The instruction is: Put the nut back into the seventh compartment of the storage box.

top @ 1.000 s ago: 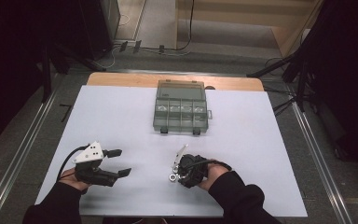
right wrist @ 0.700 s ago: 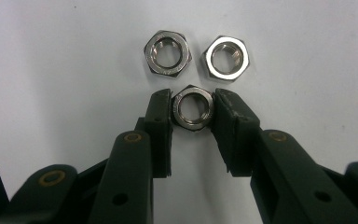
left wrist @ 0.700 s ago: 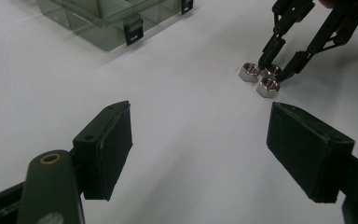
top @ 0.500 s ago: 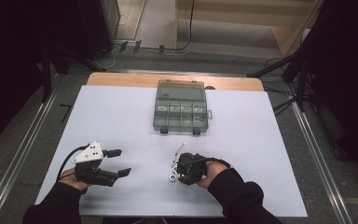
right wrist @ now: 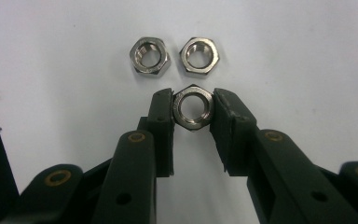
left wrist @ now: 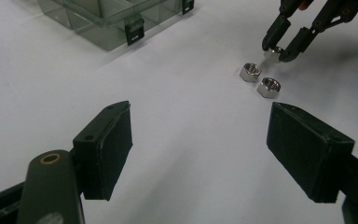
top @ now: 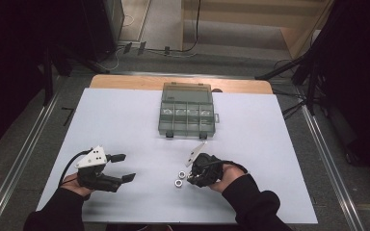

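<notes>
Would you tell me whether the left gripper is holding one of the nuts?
No, the left gripper is open with nothing between its jaws, short of the loose nuts.

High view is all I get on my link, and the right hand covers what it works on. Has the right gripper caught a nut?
Observer: Yes. In the right gripper view the right gripper has its jaws closed on the flats of one nut, one jaw on each side.
Operator: How many nuts are there altogether? I make out two small ones.
Observer: Three. Two loose nuts lie side by side just beyond the gripped one.
Operator: Is the left gripper ready to help?
Observer: The left gripper has its jaws wide apart with nothing between them, and it faces the nuts from across the white table.
</notes>
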`<action>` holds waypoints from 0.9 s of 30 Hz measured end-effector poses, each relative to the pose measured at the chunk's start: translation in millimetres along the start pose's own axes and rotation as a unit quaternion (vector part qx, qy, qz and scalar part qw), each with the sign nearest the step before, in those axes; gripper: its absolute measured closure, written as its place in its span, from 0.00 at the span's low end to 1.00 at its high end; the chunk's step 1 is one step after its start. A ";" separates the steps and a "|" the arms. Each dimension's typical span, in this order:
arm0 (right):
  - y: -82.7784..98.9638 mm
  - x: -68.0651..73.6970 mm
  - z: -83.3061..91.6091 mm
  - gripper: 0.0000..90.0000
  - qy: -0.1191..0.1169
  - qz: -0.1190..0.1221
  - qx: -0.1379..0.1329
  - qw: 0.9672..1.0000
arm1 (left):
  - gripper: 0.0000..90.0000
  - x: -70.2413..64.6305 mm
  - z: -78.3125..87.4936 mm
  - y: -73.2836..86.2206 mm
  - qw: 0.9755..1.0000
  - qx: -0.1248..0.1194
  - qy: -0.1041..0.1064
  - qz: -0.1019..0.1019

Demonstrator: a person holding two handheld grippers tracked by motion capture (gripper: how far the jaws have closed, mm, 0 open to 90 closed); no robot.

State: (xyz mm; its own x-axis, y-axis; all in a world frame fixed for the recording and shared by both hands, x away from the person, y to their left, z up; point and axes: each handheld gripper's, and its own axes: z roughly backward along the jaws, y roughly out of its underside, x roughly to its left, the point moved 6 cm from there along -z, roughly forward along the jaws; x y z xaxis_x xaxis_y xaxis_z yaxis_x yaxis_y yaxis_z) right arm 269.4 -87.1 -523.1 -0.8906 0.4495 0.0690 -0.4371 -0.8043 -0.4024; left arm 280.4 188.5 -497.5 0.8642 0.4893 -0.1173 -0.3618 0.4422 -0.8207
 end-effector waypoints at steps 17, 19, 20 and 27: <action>5.5 -17.9 14.5 0.79 0.004 -0.047 -0.089 0.995 | 0.25 0.0 1.0 -1.1 1.000 -0.001 0.001 -0.001; 6.5 -21.5 16.0 0.79 0.007 -0.054 -0.101 0.993 | 0.25 0.1 1.1 -1.2 1.000 -0.003 0.002 -0.001; 6.7 -22.2 16.7 0.79 0.006 -0.058 -0.106 0.993 | 0.25 0.2 1.1 -1.2 1.000 -0.003 0.002 -0.001; 6.0 -32.9 24.4 0.79 0.021 -0.093 -0.158 0.983 | 0.25 -0.2 0.5 -1.5 1.000 -0.002 0.004 -0.003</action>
State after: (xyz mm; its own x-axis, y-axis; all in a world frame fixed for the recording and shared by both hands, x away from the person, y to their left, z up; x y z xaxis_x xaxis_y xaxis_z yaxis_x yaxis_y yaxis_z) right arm 292.9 -116.2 -505.5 -0.7901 0.5981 0.1342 -0.5257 -0.5485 -0.6503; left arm 280.6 188.1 -496.0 0.8687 0.4814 -0.1168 -0.3556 0.4419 -0.8236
